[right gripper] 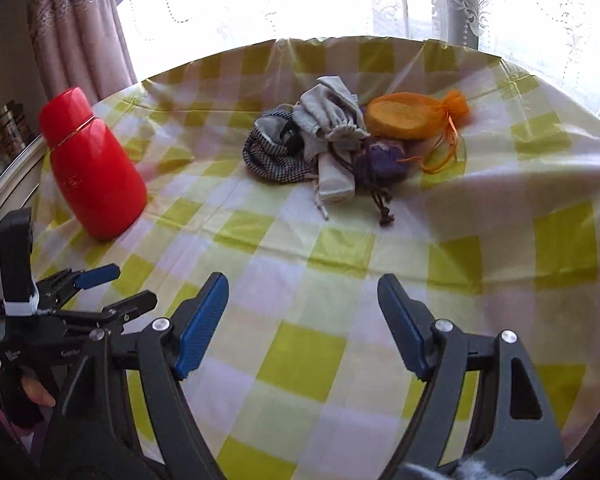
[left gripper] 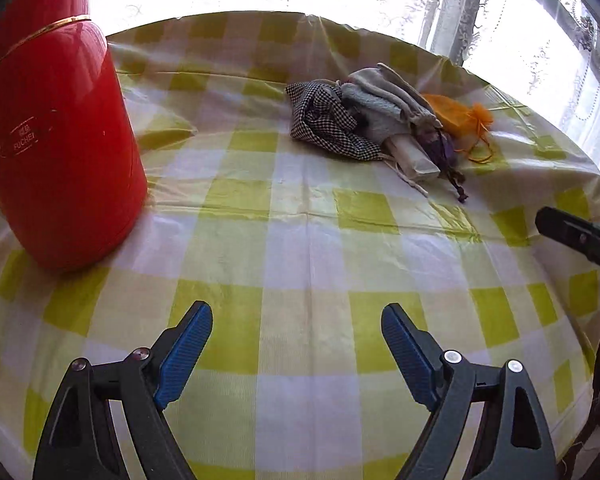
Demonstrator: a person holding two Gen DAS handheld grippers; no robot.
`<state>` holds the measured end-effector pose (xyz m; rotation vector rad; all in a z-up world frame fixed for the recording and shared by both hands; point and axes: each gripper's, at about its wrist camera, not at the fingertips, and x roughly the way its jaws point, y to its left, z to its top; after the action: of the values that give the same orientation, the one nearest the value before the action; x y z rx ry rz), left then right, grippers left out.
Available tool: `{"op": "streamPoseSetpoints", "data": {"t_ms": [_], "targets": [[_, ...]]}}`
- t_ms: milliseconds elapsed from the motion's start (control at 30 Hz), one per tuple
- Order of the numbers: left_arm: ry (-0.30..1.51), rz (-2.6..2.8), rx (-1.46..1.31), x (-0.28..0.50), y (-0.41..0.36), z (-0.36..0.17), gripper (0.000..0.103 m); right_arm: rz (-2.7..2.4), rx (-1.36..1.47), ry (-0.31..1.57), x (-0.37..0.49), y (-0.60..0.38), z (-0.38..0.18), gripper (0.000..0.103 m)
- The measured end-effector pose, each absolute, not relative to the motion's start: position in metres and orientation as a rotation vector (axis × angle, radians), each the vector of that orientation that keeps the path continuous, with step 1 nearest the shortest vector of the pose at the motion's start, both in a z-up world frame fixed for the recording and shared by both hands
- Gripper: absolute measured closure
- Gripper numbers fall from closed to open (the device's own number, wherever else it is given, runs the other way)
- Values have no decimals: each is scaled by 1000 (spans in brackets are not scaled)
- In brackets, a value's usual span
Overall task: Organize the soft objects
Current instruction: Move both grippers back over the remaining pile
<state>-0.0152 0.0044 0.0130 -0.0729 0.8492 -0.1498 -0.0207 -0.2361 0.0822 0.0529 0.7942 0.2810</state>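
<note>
A heap of soft pouches lies at the far middle of the table: a black-and-white checked pouch [left gripper: 324, 128] [right gripper: 276, 160], a grey drawstring pouch [left gripper: 384, 100] [right gripper: 332, 120], a cream pouch [left gripper: 412, 156] [right gripper: 336, 180], a purple pouch [left gripper: 444, 148] [right gripper: 380, 160] and an orange mesh pouch [left gripper: 460, 114] [right gripper: 412, 116]. My left gripper [left gripper: 296, 320] is open and empty, well short of the heap. My right gripper [right gripper: 302, 292] is open and empty, also short of it. The left gripper [right gripper: 96, 284] shows at the lower left of the right wrist view.
A red flask [left gripper: 56, 152] [right gripper: 92, 164] stands upright at the left of the table. The round table carries a green-and-white checked cloth [left gripper: 300, 240] [right gripper: 340, 260]. Lace curtains hang behind it. A cabinet edge [right gripper: 4, 184] is at far left.
</note>
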Motion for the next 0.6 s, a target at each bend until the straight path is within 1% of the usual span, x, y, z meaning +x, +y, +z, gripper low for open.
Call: {"op": "streamPoseSetpoints", "data": {"t_ms": [133, 233, 367, 467, 500, 533, 567, 600], "targets": [[879, -123, -111, 2, 13, 0, 15, 269, 49, 771, 56, -232, 90, 24], [864, -140, -139, 1, 17, 0, 14, 253, 30, 758, 112, -222, 93, 24], [856, -174, -169, -1, 19, 0, 9, 221, 31, 775, 178, -210, 85, 24], [856, -205, -188, 0, 20, 0, 3, 213, -32, 817, 209, -194, 71, 24], [858, -213, -188, 0, 19, 0, 0, 204, -74, 832, 213, -189, 66, 27], [860, -212, -184, 1, 18, 0, 0, 188, -111, 828, 212, -185, 64, 57], [861, -210, -180, 1, 18, 0, 0, 181, -111, 809, 207, -185, 66, 77], [861, -209, -177, 1, 17, 0, 0, 186, -69, 792, 196, -189, 71, 80]]}}
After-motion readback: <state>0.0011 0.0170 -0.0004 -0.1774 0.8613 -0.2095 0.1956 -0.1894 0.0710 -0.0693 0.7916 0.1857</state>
